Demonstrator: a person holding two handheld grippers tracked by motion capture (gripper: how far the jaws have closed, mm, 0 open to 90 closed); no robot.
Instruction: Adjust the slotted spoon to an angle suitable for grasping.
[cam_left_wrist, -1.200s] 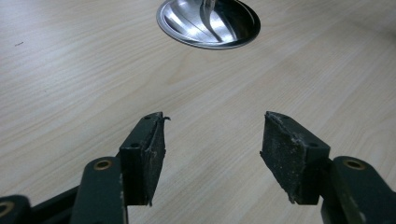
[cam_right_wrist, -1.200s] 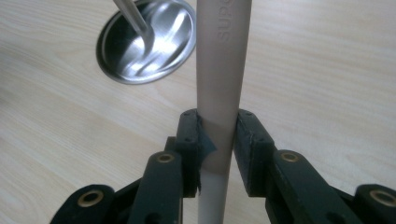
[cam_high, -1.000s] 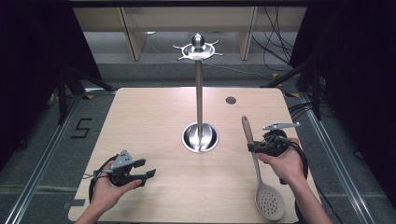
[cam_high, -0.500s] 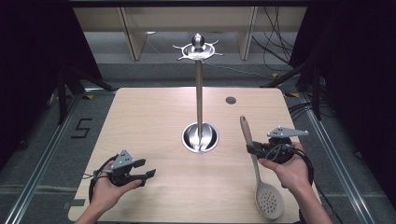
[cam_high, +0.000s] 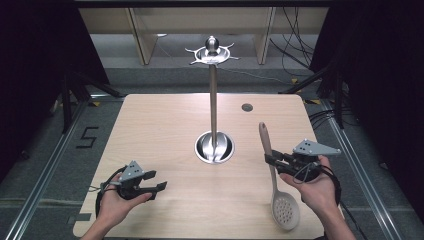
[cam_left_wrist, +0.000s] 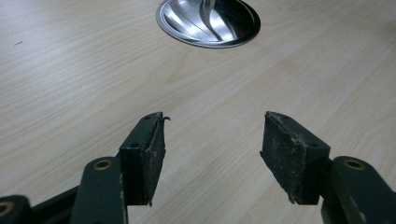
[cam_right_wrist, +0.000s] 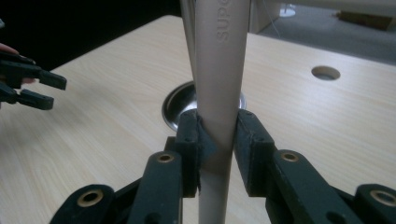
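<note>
A beige slotted spoon (cam_high: 284, 210) lies lengthwise at the table's right side, its perforated head near the front edge and its handle (cam_right_wrist: 219, 70) pointing toward the far side. My right gripper (cam_high: 271, 160) is shut on the middle of that handle, and both pads press against it (cam_right_wrist: 219, 140). A metal stand rises from a round shiny base (cam_high: 214, 148) at the table's centre, with a tall pole (cam_high: 213, 105) topped by a ring of hooks (cam_high: 212, 51). My left gripper (cam_high: 159, 188) hovers open at the front left, and nothing sits between its pads (cam_left_wrist: 212, 154).
A small round hole (cam_high: 247, 107) sits in the wooden table top (cam_high: 160, 130) behind the spoon. Cables lie on the floor at the right. The stand base (cam_left_wrist: 208, 21) is ahead of the left gripper. The left gripper (cam_right_wrist: 42, 91) appears far off in the right gripper view.
My right hand has shifted slightly to the right and toward the front edge with the spoon held. The left gripper has stayed in place.
</note>
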